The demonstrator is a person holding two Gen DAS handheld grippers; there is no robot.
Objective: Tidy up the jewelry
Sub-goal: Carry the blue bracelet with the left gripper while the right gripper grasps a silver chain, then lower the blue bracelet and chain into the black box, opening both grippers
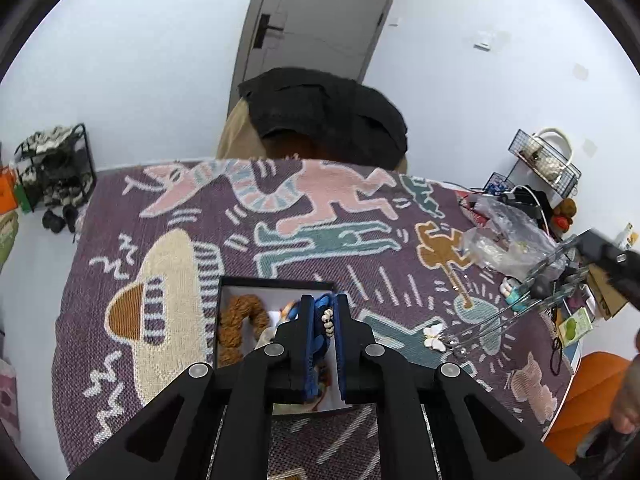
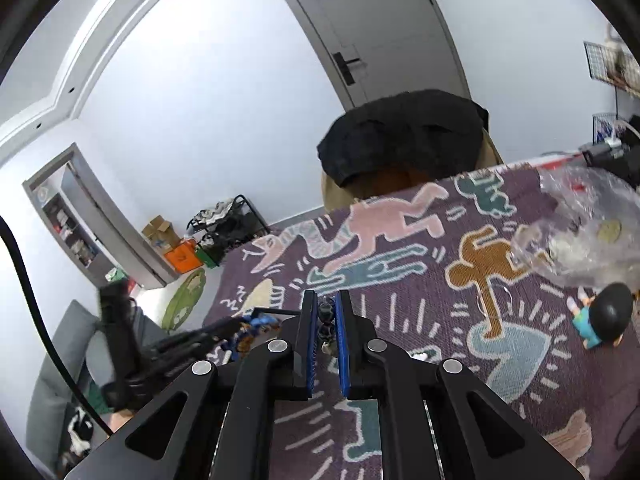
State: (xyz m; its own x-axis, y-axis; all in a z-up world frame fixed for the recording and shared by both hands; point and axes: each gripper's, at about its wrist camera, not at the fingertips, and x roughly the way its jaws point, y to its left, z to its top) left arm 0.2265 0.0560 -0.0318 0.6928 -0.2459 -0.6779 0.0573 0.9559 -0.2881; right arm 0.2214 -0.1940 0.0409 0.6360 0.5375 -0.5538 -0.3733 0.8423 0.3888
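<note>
The left gripper [image 1: 323, 312] hangs over an open black box [image 1: 276, 282] with a white lining, which sits on a purple woven blanket [image 1: 360, 216] patterned with cartoon figures. Its two blue-padded fingers [image 1: 308, 336] are drawn close and pinch a blue braided bracelet with white shell beads [image 1: 327, 320]; the beads show in the narrow gap near the fingertips, and the blue cord trails down between the pads into the box. Left of the fingers, inside the box, lies a curled brown knitted band [image 1: 240, 328]. Right of the fingers, on the blanket outside the box, rests a white butterfly-shaped clip [image 1: 434, 336], and farther right a crumpled clear plastic bag [image 1: 504, 240].

The right gripper [image 2: 323, 312] is above the same blanket [image 2: 400, 272]. Its blue-padded fingers [image 2: 343, 344] stand nearly together, and a small dark beaded piece [image 2: 326, 320] sits in the gap near the tips; whether the pads actually clamp it I cannot tell. Left of these fingers the other gripper [image 2: 192, 340] appears blurred, with the blue bracelet [image 2: 256, 324] at its tip beside the box edge. Far right of the fingers a small doll with a black head and teal shirt [image 2: 600, 316] lies on the blanket, next to the plastic bag [image 2: 588, 232].
</note>
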